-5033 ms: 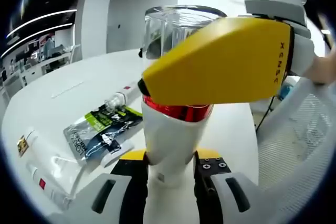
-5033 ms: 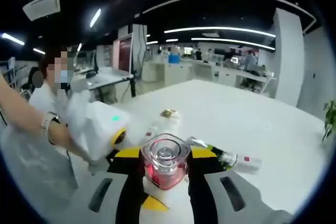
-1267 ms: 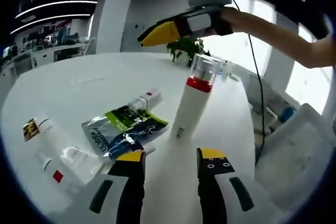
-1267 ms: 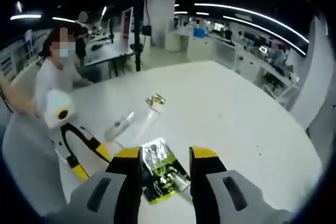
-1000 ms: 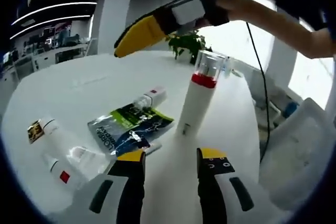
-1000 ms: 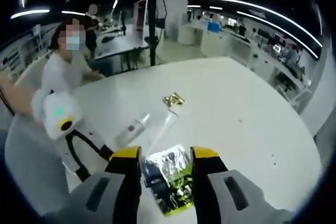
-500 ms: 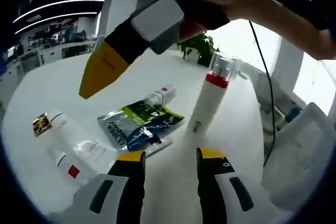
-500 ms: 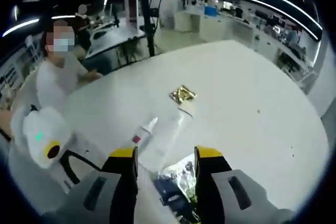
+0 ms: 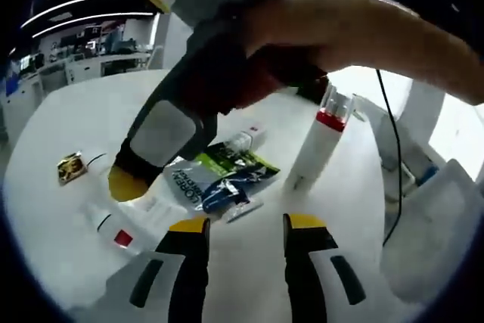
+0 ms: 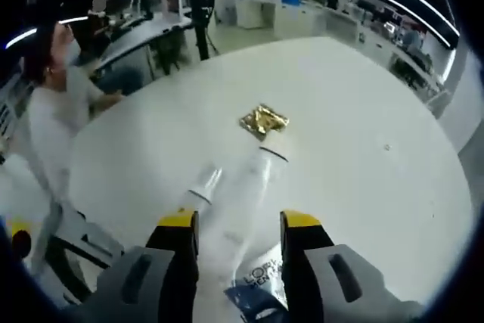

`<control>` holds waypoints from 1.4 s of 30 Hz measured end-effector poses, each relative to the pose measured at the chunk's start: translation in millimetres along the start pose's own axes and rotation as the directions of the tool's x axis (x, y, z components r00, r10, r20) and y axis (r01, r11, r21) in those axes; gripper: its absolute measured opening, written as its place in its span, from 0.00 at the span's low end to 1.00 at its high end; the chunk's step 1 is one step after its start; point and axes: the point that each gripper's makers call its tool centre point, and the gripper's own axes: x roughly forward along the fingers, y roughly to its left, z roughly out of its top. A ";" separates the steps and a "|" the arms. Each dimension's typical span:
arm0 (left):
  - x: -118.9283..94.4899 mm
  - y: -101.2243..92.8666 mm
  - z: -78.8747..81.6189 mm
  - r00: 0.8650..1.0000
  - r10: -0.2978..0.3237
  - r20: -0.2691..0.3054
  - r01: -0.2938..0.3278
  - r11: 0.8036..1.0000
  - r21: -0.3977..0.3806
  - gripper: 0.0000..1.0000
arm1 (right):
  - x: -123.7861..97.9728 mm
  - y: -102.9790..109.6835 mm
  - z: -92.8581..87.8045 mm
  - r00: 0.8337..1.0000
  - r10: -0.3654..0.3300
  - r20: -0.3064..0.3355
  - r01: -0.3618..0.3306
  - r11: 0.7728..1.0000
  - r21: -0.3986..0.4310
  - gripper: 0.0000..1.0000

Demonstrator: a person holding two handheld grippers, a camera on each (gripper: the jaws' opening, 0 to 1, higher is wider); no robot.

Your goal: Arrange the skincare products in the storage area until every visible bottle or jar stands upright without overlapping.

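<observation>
We find the right gripper's point(image 10: 236, 236) fingers spread over a lying clear plastic tube with a gold cap point(image 10: 249, 168); the left gripper's point(image 9: 244, 236) fingers are spread, empty. Ahead of them, a white red-collared bottle point(image 9: 316, 149) stands upright beside a glossy sachet point(image 9: 215, 179).

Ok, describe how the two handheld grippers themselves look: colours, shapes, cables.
The left gripper has black jaws with yellow tips on grey-white slotted bodies. The right gripper is built the same. Seen from the left gripper view, it has a white and grey housing, a black body and a yellow jaw tip. A thin black cable hangs from the bare arm.
</observation>
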 end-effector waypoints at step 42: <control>-2.1 6.4 -1.3 1.000 0.006 -0.009 -0.006 1.000 -0.024 0.33 | 61.8 -13.6 -4.4 0.994 -0.084 -0.066 0.089 0.993 0.077 0.39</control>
